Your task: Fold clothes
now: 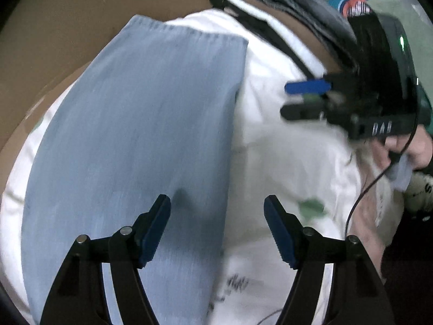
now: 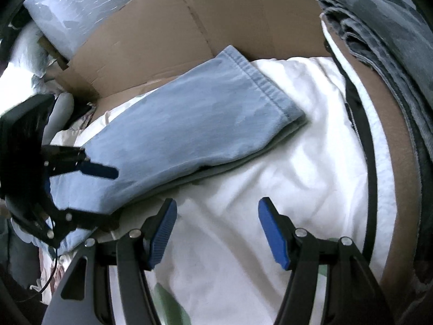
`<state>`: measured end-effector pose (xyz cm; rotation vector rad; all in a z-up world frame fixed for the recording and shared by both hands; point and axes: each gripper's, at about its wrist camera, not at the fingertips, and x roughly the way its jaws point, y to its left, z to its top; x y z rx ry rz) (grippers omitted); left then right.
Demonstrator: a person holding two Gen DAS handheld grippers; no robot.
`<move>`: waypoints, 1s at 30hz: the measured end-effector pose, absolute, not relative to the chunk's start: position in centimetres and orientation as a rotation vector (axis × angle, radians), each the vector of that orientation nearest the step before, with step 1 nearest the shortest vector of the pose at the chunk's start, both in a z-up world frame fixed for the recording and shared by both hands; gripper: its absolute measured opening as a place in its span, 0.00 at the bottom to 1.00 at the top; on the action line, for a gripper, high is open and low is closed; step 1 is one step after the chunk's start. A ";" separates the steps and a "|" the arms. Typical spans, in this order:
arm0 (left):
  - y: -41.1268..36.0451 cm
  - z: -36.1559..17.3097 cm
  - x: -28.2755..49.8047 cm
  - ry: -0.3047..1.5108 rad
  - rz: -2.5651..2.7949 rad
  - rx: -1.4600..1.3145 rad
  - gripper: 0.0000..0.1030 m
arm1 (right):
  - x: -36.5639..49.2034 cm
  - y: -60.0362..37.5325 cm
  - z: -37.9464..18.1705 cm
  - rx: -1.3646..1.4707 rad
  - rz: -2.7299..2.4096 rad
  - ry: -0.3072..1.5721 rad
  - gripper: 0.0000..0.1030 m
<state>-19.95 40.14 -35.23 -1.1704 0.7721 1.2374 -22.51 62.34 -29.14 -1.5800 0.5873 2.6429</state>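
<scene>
On the white sheet, the folded light blue trousers are laid flat, beside brown cardboard. The left gripper is held wide open above them, with nothing gripped. The right gripper is held open over the sheet, also with nothing gripped.

My left black two-finger gripper with blue ribbed pads points steeply down, jaws apart, gripping nothing. My right black gripper with blue pads tilts down too, jaws parted, empty. A bare hand grips its handle.
</scene>
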 end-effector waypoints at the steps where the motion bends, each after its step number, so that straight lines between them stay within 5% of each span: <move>1: 39.6 -35.2 -19.9 0.787 1.250 -1.169 0.70 | -22.5 62.1 -29.1 -1.583 2.645 0.582 0.59; 30: 29.8 -38.6 -19.2 0.734 1.579 -1.153 0.70 | -23.1 54.8 -30.6 -1.786 2.676 0.484 0.59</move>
